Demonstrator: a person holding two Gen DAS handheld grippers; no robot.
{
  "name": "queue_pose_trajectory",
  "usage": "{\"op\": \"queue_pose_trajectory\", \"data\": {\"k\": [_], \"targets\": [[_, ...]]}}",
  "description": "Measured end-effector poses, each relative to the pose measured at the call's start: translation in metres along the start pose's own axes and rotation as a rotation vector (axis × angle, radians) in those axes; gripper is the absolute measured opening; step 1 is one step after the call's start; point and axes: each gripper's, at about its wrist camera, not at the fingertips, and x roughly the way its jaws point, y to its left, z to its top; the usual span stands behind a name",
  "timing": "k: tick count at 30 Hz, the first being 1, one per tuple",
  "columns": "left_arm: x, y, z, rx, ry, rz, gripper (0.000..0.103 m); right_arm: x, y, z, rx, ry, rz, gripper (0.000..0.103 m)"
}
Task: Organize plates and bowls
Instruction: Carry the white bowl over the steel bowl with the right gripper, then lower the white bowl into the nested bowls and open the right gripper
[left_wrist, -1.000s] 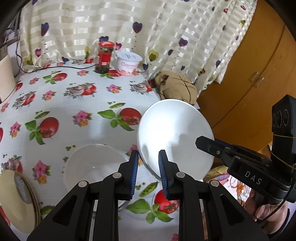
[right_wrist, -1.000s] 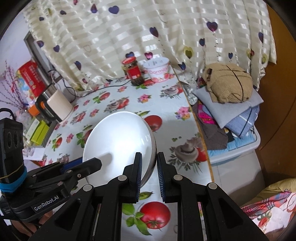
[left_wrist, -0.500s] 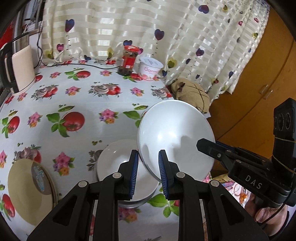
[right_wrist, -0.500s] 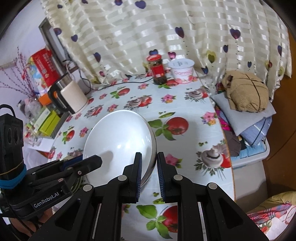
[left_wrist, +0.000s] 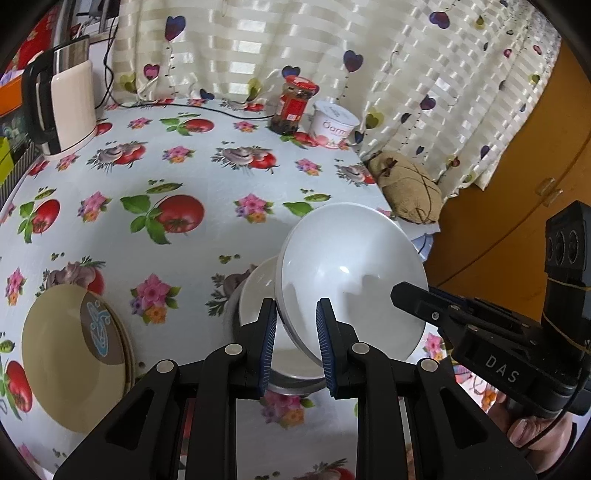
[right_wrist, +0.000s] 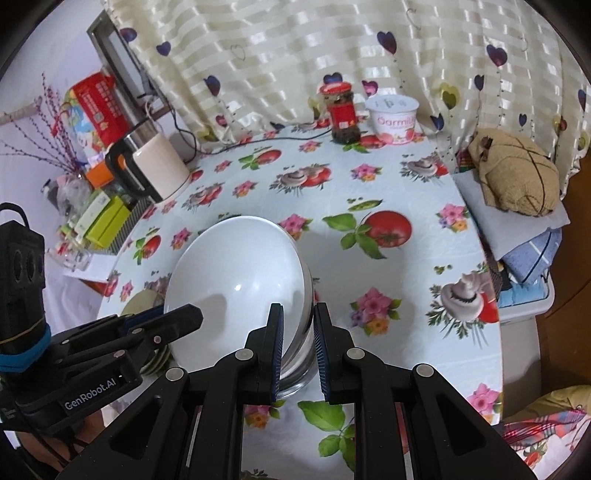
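While both grippers pinched opposite edges of one glossy white bowl (left_wrist: 351, 280), it hung tilted just above a second white bowl (left_wrist: 258, 288) that sat inside a shiny metal one (left_wrist: 295, 386) on the counter (left_wrist: 207, 192). The left gripper (left_wrist: 295, 343) had its ribbed blue-padded jaws nearly closed on the near rim, thin porcelain clamped between them. The right gripper (right_wrist: 298, 343) stood likewise, jaws almost shut on the rim at the bowl's other side. Smooth and round, the held bowl showed a small bright glint on its inner curve. Left of the bowls in the left wrist view lay a stack of beige plates (left_wrist: 74, 354), matte, the top one bearing a brown patch with a pale blue figure. A slick oilcloth printed with tomatoes, mushrooms and pink flowers covered the counter. Farther back stood a cream kettle (left_wrist: 66, 110) with a black handle, a glass jar (left_wrist: 295, 105) with a red lid and a white tub (left_wrist: 334, 123). Behind them hung a striped satin curtain (left_wrist: 332, 55) dotted with hearts. A tan knitted bundle (right_wrist: 517, 173) rested on folded cloth beside the counter.
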Motion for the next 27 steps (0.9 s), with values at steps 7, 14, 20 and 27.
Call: {"op": "queue_pose_trajectory", "data": {"k": [7, 14, 20, 27], "targets": [[0.01, 0.01, -0.005, -0.018, 0.031, 0.016, 0.023, 0.017, 0.001, -0.005, 0.001, 0.042, 0.009, 0.016], [0.016, 0.015, -0.006, -0.023, 0.046, 0.027, 0.023, 0.029, 0.001, -0.007, 0.001, 0.072, 0.01, 0.016], [0.02, 0.017, -0.007, -0.024, 0.059, 0.034, 0.023, 0.036, 0.001, -0.007, 0.0, 0.09, 0.009, 0.016], [0.025, 0.019, -0.008, -0.026, 0.075, 0.037, 0.023, 0.04, 0.001, -0.008, 0.0, 0.107, 0.009, 0.017]]}}
